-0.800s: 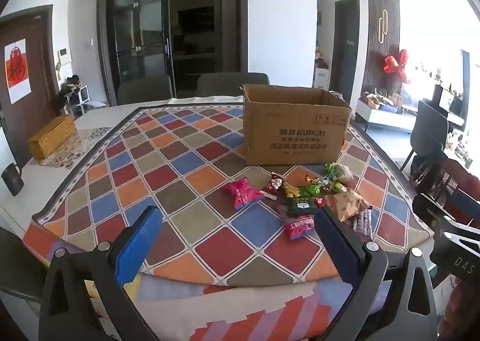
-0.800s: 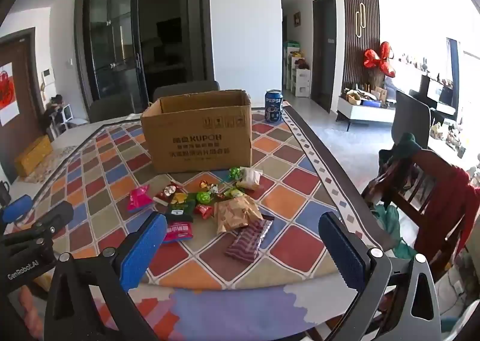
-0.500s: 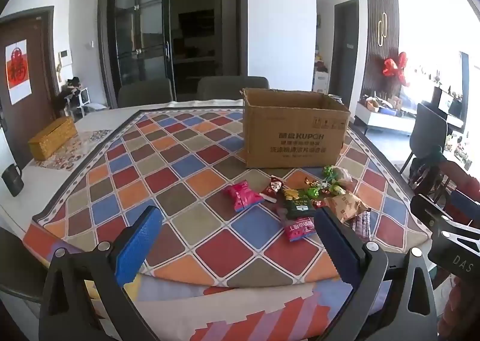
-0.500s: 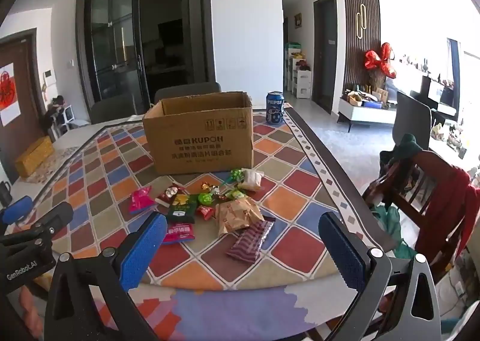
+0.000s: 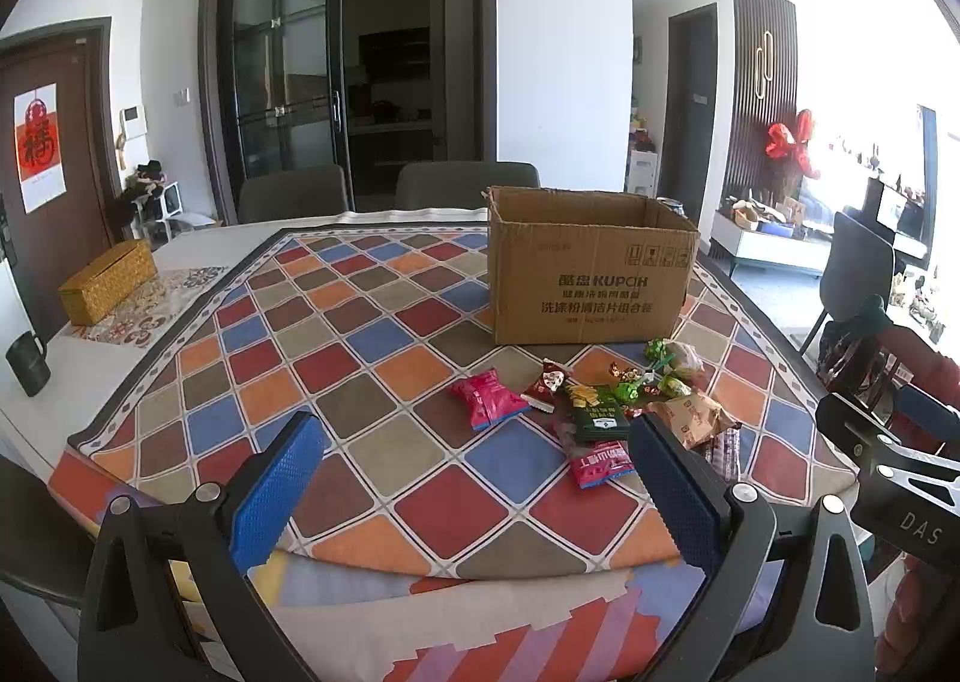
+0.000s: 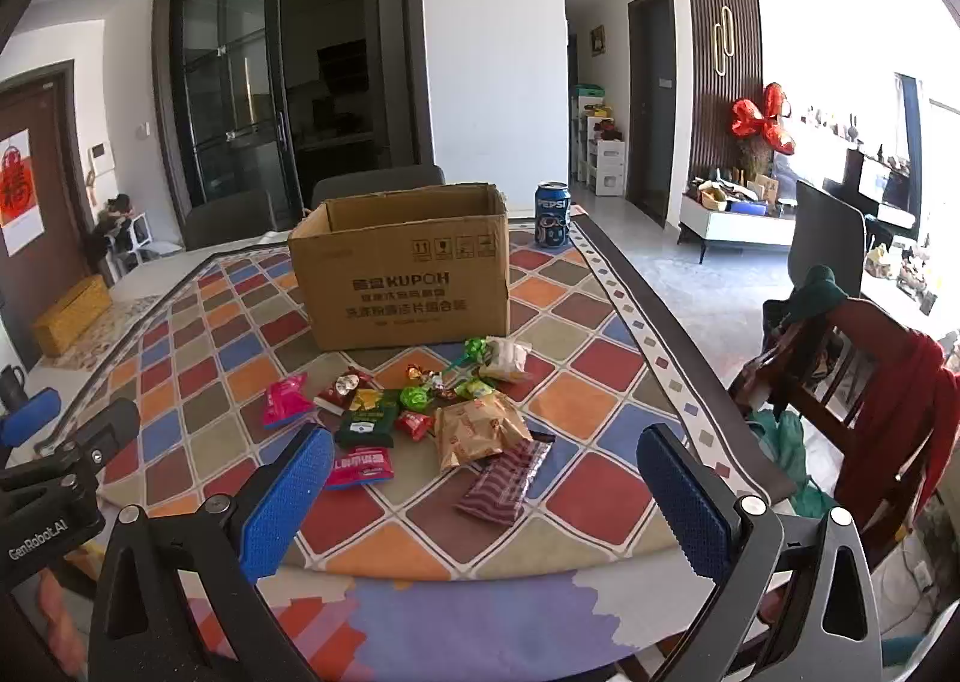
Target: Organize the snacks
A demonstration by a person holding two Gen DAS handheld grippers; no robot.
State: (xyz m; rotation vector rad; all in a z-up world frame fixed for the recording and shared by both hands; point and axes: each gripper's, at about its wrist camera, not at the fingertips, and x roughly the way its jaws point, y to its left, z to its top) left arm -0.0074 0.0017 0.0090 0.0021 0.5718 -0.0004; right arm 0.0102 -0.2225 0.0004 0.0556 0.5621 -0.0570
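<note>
An open cardboard box (image 5: 591,274) (image 6: 402,277) stands on the chequered tablecloth. In front of it lies a pile of snacks: a pink packet (image 5: 487,398) (image 6: 283,400), a dark green packet (image 5: 600,419) (image 6: 366,422), a red-pink packet (image 5: 600,463) (image 6: 360,466), a tan bag (image 6: 477,430) (image 5: 690,418), a striped maroon wrapper (image 6: 504,481) and small candies (image 6: 415,397). My left gripper (image 5: 474,487) is open and empty above the near table edge. My right gripper (image 6: 486,502) is open and empty, just short of the pile.
A Pepsi can (image 6: 552,215) stands behind the box at the right. A woven yellow box (image 5: 108,289) and a black mug (image 5: 27,364) sit at the table's left. Chairs stand behind the table and a wooden chair with red cloth (image 6: 870,400) at the right.
Both grippers have drawn back and risen slightly; the box and snacks look a little farther away. Nothing on the table has moved.
</note>
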